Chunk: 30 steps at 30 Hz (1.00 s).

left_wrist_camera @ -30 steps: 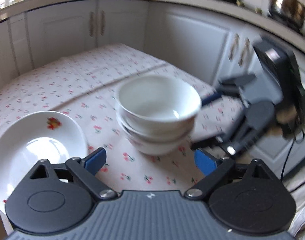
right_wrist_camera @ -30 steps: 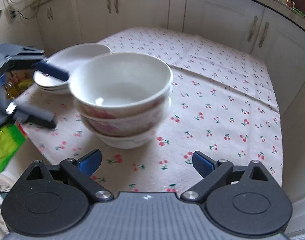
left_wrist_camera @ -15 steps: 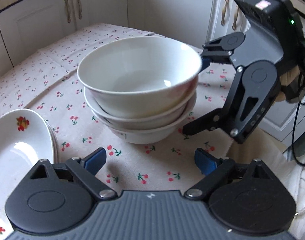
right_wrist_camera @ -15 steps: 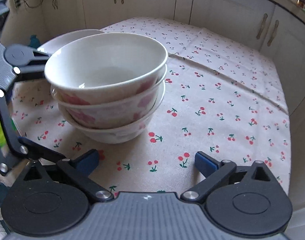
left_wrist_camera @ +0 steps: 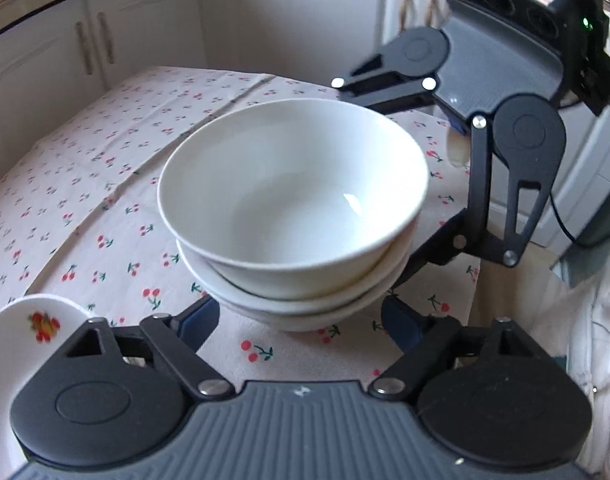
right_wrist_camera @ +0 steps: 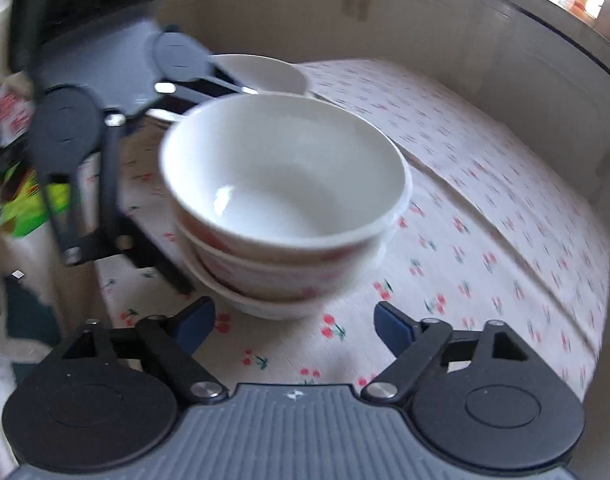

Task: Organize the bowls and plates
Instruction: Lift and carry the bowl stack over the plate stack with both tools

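Three white bowls (left_wrist_camera: 293,200) stand stacked on the cherry-print tablecloth (left_wrist_camera: 85,200). My left gripper (left_wrist_camera: 301,318) is low at the near side of the stack, its jaws closing, and the bottom bowl sits between the blue tips without a clear press. In the right wrist view the same stack of bowls (right_wrist_camera: 285,184) shows red flower prints. My right gripper (right_wrist_camera: 293,322) flanks its base from the opposite side, its jaws closing too, with a gap at the right tip. The other gripper's fingers (left_wrist_camera: 385,76) (right_wrist_camera: 161,264) straddle the far side in each view.
A white plate with a fruit print (left_wrist_camera: 21,344) lies at the lower left of the left wrist view. The stacked plates (right_wrist_camera: 265,74) show behind the bowls in the right wrist view. White cabinets (left_wrist_camera: 105,40) ring the table. A green packet (right_wrist_camera: 25,208) lies off the table's left edge.
Both grippers have closed in on the bowl stack from opposite sides and rolled. Their jaws have narrowed around its base. The stack itself has stayed put.
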Motion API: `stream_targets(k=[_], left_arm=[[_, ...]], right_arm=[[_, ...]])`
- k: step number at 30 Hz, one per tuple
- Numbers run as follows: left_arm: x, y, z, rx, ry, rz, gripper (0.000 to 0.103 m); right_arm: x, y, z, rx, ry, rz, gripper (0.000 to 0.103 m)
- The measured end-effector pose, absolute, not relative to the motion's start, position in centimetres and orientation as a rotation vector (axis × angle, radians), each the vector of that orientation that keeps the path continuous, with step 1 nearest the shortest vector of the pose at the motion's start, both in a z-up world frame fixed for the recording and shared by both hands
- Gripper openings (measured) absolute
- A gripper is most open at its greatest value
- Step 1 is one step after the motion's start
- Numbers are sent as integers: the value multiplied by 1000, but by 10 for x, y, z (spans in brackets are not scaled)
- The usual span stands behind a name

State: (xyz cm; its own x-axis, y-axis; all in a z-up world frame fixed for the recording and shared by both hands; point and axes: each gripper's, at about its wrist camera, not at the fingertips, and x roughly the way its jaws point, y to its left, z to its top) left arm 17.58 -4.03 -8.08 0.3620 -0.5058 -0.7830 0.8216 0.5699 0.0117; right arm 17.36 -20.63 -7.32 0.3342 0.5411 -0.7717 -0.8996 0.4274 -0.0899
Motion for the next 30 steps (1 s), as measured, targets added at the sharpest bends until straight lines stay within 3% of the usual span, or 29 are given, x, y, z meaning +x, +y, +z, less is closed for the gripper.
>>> stream_targets(k=[9,22,30], left_arm=[[189,-34,-81,413,836,-991,81],[190,-32,-79,424,824,-1018,81],[177,-15,-51,419,783,-978,81]], right_arm=[[192,-196,-72,-614,755,1127,83],[190,-190,-67,-636,777,1115,82],[184,-179,-40,-672,744,1122,82]])
